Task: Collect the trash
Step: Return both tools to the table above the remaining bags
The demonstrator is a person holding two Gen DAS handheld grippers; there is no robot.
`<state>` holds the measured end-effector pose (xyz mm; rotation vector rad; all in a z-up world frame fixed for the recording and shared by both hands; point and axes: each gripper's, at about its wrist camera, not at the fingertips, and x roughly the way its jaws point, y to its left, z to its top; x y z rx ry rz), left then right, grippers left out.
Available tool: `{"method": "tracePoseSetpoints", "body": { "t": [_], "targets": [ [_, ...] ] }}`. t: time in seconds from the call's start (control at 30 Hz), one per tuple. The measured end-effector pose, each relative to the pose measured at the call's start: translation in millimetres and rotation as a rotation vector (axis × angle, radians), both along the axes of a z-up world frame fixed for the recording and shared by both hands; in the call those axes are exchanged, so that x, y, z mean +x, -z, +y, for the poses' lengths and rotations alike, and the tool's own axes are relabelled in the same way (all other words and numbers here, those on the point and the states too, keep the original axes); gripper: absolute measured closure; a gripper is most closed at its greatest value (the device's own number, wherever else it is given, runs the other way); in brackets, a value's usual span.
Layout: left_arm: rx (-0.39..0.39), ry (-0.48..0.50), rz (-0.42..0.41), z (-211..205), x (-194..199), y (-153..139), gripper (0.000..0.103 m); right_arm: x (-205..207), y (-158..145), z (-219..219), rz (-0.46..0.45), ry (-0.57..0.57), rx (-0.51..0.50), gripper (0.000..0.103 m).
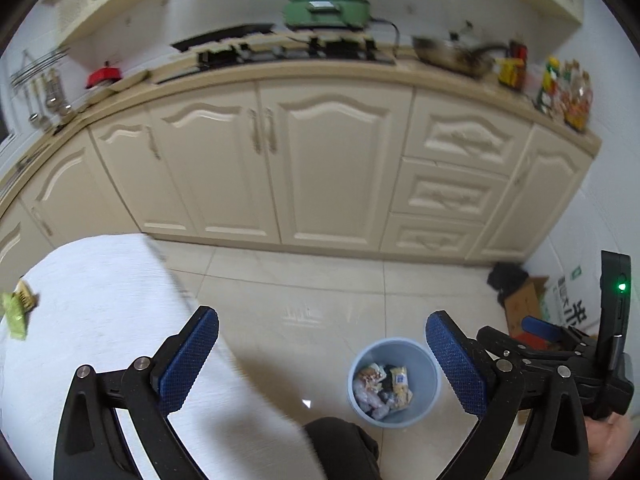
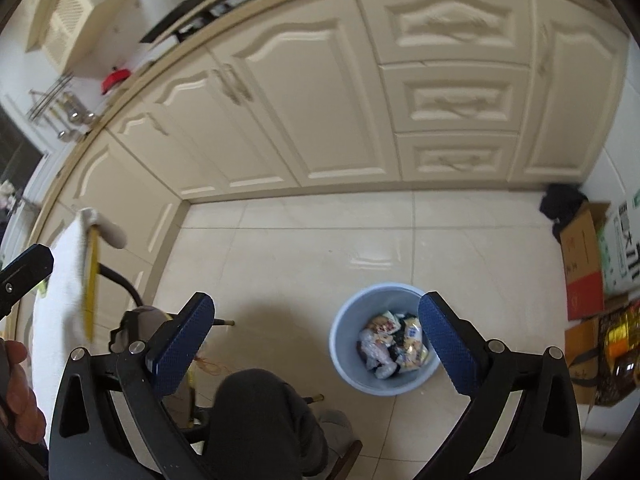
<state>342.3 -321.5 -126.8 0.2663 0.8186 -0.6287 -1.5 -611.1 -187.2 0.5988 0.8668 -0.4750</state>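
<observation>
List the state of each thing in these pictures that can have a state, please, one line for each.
left gripper: open, holds nothing.
right gripper: open, holds nothing.
blue bin: upright on the floor, partly filled with wrappers.
green wrapper: lying on the white table, not yet collected.
cabinet doors: shut.
drawers: shut.
cardboard box: flaps open.

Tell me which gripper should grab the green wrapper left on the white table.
Left. The green wrapper lies on the white table just left of the open left gripper. The right gripper, also open, faces the blue bin, so it's probably worse placed.
</observation>
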Motion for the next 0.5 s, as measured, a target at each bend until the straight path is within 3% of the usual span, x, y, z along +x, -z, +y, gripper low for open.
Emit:
{"method": "tracePoseSetpoints", "body": {
  "t": [0.3, 0.5],
  "targets": [
    [-0.088, -0.180, -0.087, 130, -23, -58, 0.001, 82, -78, 86, -0.122, -0.218, -0.094, 0.000],
    [-0.094, -0.359, -0.146, 218, -34, -74, 0.001, 146, -116, 166, -0.198, -0.408, -0.135, 0.000]
  ]
}}
